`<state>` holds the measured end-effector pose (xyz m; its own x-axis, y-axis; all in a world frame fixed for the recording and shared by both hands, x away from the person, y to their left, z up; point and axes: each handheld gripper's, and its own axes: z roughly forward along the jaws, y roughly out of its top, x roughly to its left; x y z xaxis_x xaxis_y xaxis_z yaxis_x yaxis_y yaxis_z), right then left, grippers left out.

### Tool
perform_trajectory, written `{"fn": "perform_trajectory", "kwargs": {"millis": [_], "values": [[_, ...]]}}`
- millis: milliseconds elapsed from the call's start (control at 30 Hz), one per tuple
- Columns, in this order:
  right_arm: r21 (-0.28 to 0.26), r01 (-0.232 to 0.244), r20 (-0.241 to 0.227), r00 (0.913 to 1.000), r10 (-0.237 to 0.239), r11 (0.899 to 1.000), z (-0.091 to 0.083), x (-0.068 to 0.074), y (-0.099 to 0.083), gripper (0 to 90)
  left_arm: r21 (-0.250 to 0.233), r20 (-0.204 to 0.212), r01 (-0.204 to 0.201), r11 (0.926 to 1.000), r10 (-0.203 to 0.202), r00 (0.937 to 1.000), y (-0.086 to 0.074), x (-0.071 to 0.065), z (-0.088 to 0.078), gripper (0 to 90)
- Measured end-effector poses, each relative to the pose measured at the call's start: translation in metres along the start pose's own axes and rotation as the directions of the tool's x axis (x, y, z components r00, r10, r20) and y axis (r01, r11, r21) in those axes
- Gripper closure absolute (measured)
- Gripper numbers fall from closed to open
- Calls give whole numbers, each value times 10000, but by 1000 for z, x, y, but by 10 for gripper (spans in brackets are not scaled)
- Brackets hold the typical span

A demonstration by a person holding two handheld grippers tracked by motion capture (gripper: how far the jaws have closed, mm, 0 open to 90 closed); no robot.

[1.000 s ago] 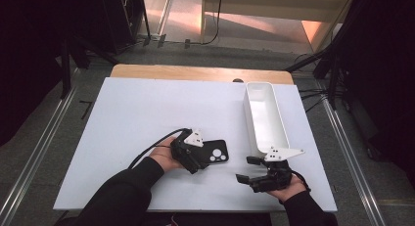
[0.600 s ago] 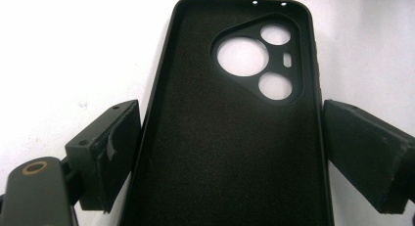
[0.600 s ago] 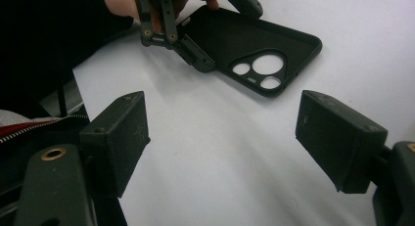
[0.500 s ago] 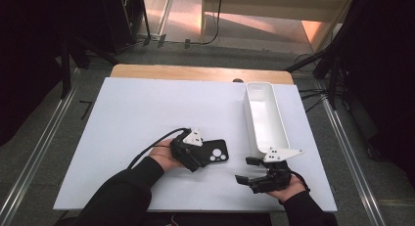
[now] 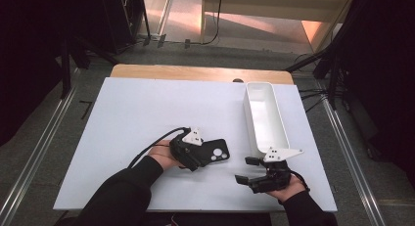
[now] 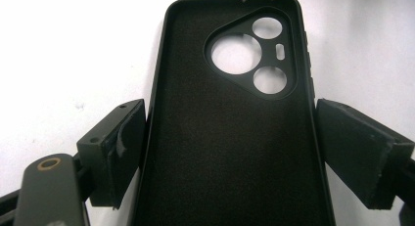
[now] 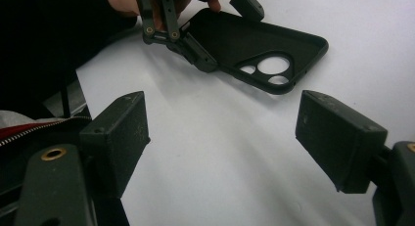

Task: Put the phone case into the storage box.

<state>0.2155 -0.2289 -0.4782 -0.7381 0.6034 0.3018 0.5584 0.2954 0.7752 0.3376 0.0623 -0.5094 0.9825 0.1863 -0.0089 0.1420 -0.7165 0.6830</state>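
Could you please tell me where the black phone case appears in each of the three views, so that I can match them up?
High view: the phone case lies low and centre-left on the white table, at the left gripper.
Left gripper view: the case runs up the centre between the two jaws, inside facing up.
Right gripper view: it lies at top centre.
Shared landmark: the case's three-hole camera cutout.

Left gripper jaws just been closing in around the phone case; pads now right at its sides.
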Motion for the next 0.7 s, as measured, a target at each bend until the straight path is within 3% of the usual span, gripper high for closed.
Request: {"fn": "perform_trajectory", "kwargs": {"millis": [167, 700], "values": [[-9, 7, -20, 10000, -7, 10000, 0, 0, 0, 185, -210, 40, 132, 9997, -131, 9999, 4, 0, -7, 146], [-14, 20, -1, 10000, -20, 10000, 0, 0, 0, 185, -1066, -450, 676, 9920, -727, 9963, 21, -5, -45, 144]]}}
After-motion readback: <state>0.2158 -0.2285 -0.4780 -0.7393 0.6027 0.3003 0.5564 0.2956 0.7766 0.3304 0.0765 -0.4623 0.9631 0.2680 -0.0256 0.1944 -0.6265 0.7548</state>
